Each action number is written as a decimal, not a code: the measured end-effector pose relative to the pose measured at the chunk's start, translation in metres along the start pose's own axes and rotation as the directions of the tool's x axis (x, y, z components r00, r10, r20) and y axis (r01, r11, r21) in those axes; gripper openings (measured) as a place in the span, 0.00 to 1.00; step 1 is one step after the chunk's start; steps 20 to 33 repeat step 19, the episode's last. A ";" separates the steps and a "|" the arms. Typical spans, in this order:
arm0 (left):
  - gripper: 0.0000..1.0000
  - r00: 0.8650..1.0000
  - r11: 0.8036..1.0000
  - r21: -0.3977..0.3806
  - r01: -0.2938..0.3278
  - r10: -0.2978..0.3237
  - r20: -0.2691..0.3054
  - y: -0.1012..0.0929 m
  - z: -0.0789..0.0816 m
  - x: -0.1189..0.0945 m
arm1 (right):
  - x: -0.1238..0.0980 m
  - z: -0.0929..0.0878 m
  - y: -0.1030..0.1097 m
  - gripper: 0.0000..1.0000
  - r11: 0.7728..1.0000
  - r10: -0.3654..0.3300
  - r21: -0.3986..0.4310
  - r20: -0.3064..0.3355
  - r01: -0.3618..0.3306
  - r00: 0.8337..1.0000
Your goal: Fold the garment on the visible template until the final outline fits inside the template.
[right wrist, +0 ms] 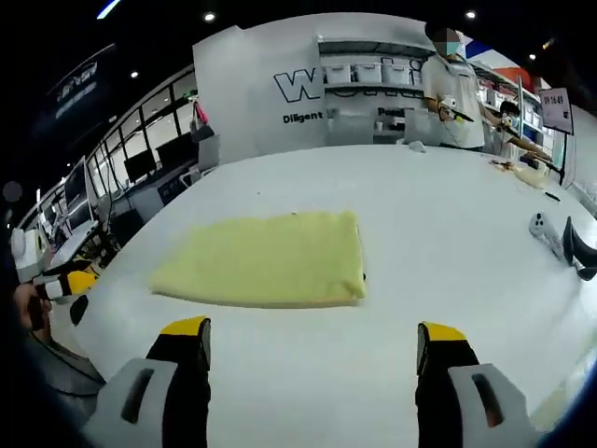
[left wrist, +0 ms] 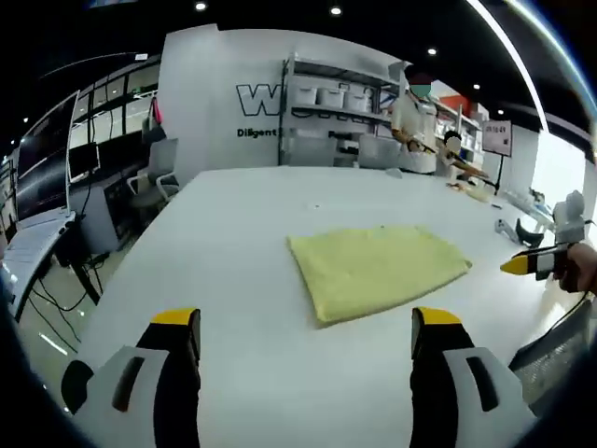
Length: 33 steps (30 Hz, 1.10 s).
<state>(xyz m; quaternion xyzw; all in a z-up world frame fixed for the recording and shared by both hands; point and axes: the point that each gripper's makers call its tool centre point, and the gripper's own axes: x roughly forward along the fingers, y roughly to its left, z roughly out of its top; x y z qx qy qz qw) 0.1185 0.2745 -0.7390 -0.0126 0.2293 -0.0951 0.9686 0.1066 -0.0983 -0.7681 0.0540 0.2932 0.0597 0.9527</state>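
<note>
Both hand-held grippers point(left wrist: 306, 345) point(right wrist: 312, 359) gape, released, before folded yellow garment point(right wrist: 266, 259), apparently square-edged, on bare white table point(right wrist: 448, 233).

black jaws, yellow tips, grey housings

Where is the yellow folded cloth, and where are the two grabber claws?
yellow folded cloth point(right wrist: 266, 259), right gripper view, middle of its top face.
left gripper point(left wrist: 306, 336), left gripper view, midway between its yellow-tipped jaws.
right gripper point(right wrist: 312, 345), right gripper view, midway between its yellow-tipped jaws.

A person point(right wrist: 452, 89) stands at the white table's point(right wrist: 438, 215) far edge, well beyond the fingers, before storage shelves point(left wrist: 340, 98).
</note>
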 end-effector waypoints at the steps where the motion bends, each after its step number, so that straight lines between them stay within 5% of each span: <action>1: 0.96 1.000 1.000 -0.001 -0.005 0.005 0.001 0.001 0.000 -0.001 | -0.001 0.000 0.000 0.96 1.000 0.000 0.000 0.002 0.000 1.000; 33: 0.99 1.000 0.999 -0.026 -0.018 0.019 0.007 -0.003 0.000 -0.015 | -0.011 -0.007 0.016 0.99 0.999 0.032 -0.004 -0.012 -0.032 0.999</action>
